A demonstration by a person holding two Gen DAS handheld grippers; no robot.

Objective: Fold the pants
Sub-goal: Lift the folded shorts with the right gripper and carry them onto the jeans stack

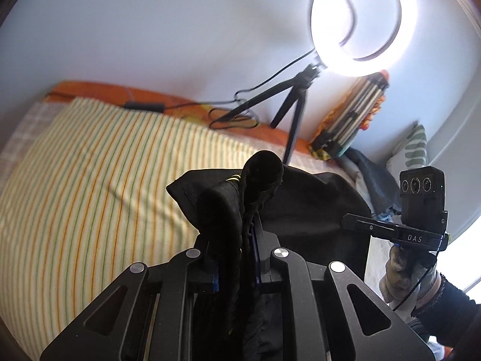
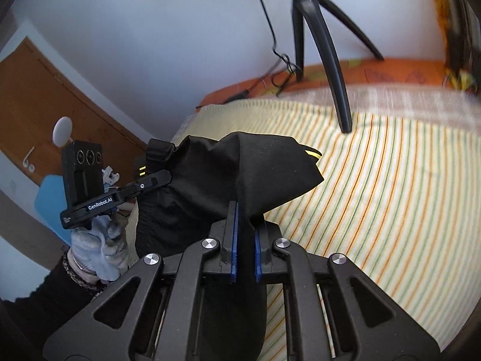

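- The bed (image 1: 90,162), covered by a sheet striped in yellow, green and orange, filled the lower ground of both views, with an orange edge along the white wall behind it.
- The pants (image 2: 210,165), black with small yellow marks, hung bunched in the air above the bed, stretched between the two grippers.
- A lit ring light (image 1: 357,21) stood on a black tripod (image 1: 288,102) at the far side of the bed, its cable trailing over the orange edge.
- The left gripper (image 1: 240,234) was clamped on a thick wad of the pants' fabric, which rose past its blue-padded fingers and drooped over them.
- The right gripper (image 2: 246,234) was likewise closed on a fold of the pants, the cloth pinched between its blue pads and draping forward.
- A gloved hand (image 2: 99,246) held the left gripper's handle in the right wrist view.
- A wooden door showed at the left in that view.
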